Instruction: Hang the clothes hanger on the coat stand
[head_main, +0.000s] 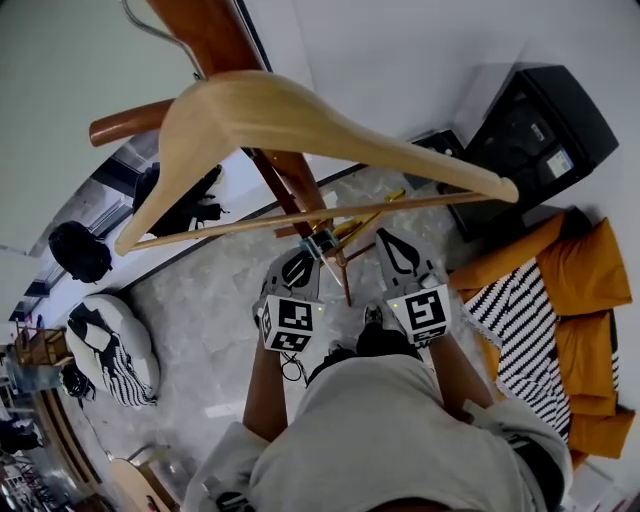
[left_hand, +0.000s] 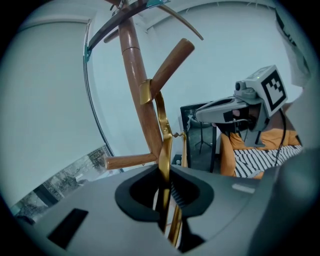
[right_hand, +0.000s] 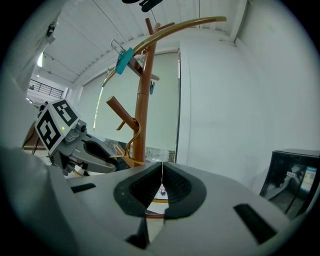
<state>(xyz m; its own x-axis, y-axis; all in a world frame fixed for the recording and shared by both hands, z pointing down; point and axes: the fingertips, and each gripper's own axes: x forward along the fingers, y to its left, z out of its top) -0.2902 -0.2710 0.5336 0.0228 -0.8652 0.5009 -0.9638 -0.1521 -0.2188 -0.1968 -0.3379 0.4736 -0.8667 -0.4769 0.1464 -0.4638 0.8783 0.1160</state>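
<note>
Coat stand (right_hand: 142, 100) rises before you, a wooden hanger (head_main: 300, 120) hanging near its top. Your left gripper (left_hand: 167, 176) pinches the gold clothes hanger (left_hand: 163, 135), whose hook sits at a peg's base. Your right gripper (right_hand: 161, 172) is closed and empty.

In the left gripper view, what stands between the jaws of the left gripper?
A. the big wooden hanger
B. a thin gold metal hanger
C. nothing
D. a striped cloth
B: the gold metal hanger is pinched in the left gripper and rises from it toward the wooden coat stand.
</note>
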